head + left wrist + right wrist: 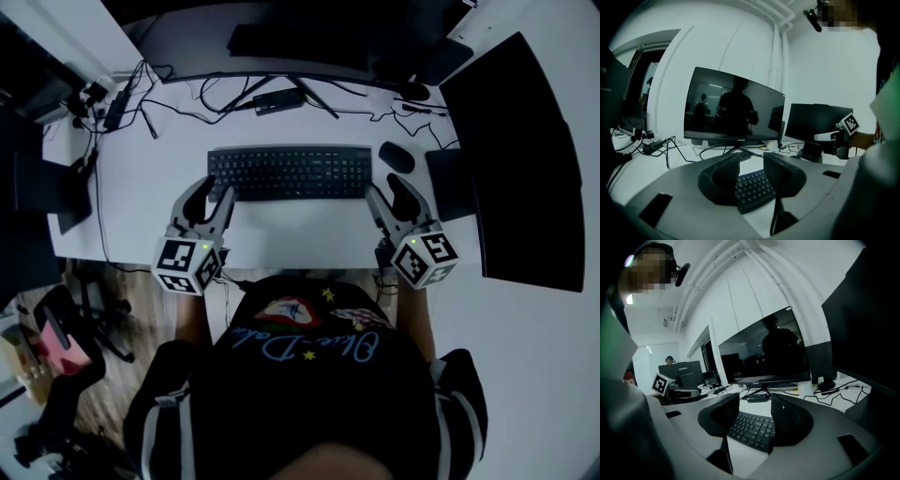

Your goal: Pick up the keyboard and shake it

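A flat, black, rectangular plastic keyboard (291, 173) lies flush on the white desk top (300, 239), its long side running across in front of the person. Its keys are low and dark with faint pale lettering, set in tight rows, and a number block fills its right end. The casing is thin with a narrow plain border.

The left gripper (208, 199) sits at the keyboard's near left corner. Its two dark ribbed jaws stand partly apart, and its own view shows that corner of the keyboard in the gap between them, with no pad pressing on it. The right gripper (391, 199) sits at the keyboard's near right corner, jaws spread somewhat wider. The keyboard's right end shows between them, again untouched, so neither gripper has hold of anything.

A small black oval mouse (397, 157) lies just beside the keyboard's right end. A wide, dark curved monitor (735, 104) on a splayed stand rises behind the keyboard, with loose black cables (234, 94) trailing between the two.
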Tool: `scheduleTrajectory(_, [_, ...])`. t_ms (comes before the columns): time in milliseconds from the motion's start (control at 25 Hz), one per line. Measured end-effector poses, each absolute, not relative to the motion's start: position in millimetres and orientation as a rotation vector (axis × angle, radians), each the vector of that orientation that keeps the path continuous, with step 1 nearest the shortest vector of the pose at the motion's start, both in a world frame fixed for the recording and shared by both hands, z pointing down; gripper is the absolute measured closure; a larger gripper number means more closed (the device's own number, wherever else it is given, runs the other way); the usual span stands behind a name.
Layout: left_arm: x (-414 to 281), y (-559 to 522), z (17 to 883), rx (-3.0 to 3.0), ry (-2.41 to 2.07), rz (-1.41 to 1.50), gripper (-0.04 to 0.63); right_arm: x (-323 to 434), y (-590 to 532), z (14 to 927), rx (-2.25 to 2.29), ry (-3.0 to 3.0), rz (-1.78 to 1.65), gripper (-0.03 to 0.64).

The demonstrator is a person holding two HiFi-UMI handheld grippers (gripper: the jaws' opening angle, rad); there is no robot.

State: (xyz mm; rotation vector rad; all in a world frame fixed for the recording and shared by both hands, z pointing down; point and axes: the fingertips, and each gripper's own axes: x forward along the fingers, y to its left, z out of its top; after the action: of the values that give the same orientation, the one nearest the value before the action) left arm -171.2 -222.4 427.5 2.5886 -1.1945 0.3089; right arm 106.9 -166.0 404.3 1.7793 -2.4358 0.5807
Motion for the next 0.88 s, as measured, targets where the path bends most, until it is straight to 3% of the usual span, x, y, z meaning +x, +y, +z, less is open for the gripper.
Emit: scheduleTrajectory(880, [-192, -250, 473, 2.372, -1.381, 0.405, 0.460, 163, -241, 523, 1.618, -2.281, 0.903, 0.423])
